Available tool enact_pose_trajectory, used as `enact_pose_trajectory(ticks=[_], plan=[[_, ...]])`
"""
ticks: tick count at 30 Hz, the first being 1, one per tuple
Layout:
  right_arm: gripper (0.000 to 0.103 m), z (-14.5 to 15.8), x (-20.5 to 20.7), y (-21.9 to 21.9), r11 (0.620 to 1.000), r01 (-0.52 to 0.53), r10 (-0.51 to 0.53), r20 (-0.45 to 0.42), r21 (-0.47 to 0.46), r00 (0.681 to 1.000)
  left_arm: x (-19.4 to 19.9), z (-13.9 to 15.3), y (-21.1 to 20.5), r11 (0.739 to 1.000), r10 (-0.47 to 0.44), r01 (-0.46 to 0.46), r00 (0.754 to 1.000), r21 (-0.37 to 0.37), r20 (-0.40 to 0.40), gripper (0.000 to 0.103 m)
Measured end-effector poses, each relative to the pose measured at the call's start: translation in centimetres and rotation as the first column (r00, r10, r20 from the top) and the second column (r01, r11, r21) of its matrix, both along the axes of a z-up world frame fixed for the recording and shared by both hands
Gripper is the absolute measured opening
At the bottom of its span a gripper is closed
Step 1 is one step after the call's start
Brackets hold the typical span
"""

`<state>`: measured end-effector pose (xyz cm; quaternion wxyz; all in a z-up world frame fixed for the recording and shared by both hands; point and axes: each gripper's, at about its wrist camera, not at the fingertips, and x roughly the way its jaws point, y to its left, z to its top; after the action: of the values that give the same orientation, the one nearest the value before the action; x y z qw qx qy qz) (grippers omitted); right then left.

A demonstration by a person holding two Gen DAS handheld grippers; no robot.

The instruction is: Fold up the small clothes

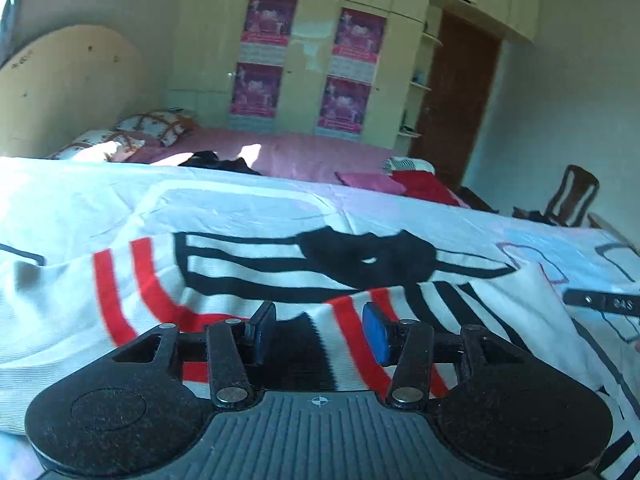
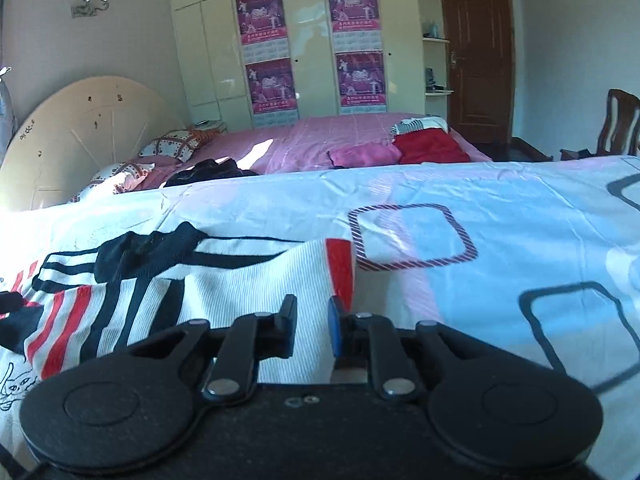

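A small white knit sweater (image 1: 256, 264) with red and black stripes and a black collar lies partly folded on a white patterned sheet (image 1: 248, 204). My left gripper (image 1: 320, 326) is open just above the sweater's striped part, holding nothing. In the right wrist view the sweater (image 2: 248, 280) lies at the left with a folded flap ending in a red band. My right gripper (image 2: 313, 322) is open with a narrow gap, low over the flap's right edge, empty. Part of the right gripper shows at the right edge of the left wrist view (image 1: 604, 303).
The sheet (image 2: 500, 208) with square outlines extends to the right. Behind it is a pink bed (image 2: 320, 140) with pillows, a black garment (image 2: 212, 172), pink and red clothes (image 2: 428, 146). A wardrobe, a brown door (image 2: 476, 52) and a wooden chair (image 2: 620, 124) stand beyond.
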<state>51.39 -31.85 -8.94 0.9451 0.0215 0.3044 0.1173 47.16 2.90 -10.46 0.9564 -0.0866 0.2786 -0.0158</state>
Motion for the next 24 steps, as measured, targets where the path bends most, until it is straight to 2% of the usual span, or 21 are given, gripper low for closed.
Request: enact_pose_trajectory(ticks=[2,4,7,11,12,14,17,19,20,21,23,24], plan=[[0.009,-1.3,2.2,0.2,1.0,-0.017,0.017,-0.027,-0.003,0.999,1.4,-2.0,-0.5,1.0,0.007,-0.007,0.997,-0.001,-0.071,0.048],[0.0,-2.5,4.1,-0.1,0.999,0.031,-0.032,-0.051,-0.03,0.998,1.3,-2.8,-0.4,1.0,0.019,-0.019,0.998,0.005,-0.058,0.048],[0.0,-2.5,5.7,-1.2,0.998,0.056,-0.055,-0.058,0.01,0.997,1.0,-1.8,-0.5,0.999,0.051,-0.05,0.997,0.018,-0.065,0.048],[0.004,-2.1,5.9,-0.2,0.998,-0.003,-0.002,-0.078,-0.07,0.997,0.8,-1.9,0.1,0.997,0.072,-0.07,0.995,0.02,-0.074,0.048],[0.011,-1.4,5.1,-0.1,0.997,-0.013,0.008,-0.07,-0.073,0.998,0.4,-1.4,0.1,0.996,0.084,-0.083,0.995,0.015,-0.054,0.048],[0.018,-0.2,2.7,-0.2,0.997,-0.037,0.034,-0.04,-0.061,0.999,-0.3,-0.5,0.1,0.997,0.071,-0.071,0.997,-0.008,-0.011,0.048],[0.018,-0.1,-1.9,0.4,0.992,-0.114,0.111,-0.046,-0.054,0.993,0.2,-2.0,-0.6,0.997,0.066,-0.061,0.992,0.054,-0.106,0.048],[0.017,-1.6,-4.2,1.2,0.984,-0.154,0.147,-0.086,-0.088,0.985,-0.2,-2.3,-1.5,0.991,0.062,-0.051,0.994,0.122,-0.089,0.048],[0.017,-1.9,-5.3,1.5,0.982,-0.142,0.137,-0.044,-0.126,0.99,-0.2,-1.9,-1.8,0.988,0.074,-0.06,0.993,0.143,-0.093,0.048],[0.017,-1.7,-6.0,2.0,0.98,-0.129,0.125,-0.037,-0.15,0.992,-0.4,-1.3,-2.1,0.985,0.098,-0.087,0.992,0.147,-0.074,0.048],[0.016,-0.5,-7.0,2.2,0.986,-0.113,0.112,-0.016,-0.123,0.994,-1.4,-0.8,-2.3,0.988,0.084,-0.08,0.996,0.131,-0.024,0.048],[0.017,-0.1,-7.5,2.3,0.987,-0.107,0.108,0.003,-0.116,0.994,-1.3,-1.3,-2.5,0.986,0.077,-0.065,0.994,0.157,-0.074,0.048]])
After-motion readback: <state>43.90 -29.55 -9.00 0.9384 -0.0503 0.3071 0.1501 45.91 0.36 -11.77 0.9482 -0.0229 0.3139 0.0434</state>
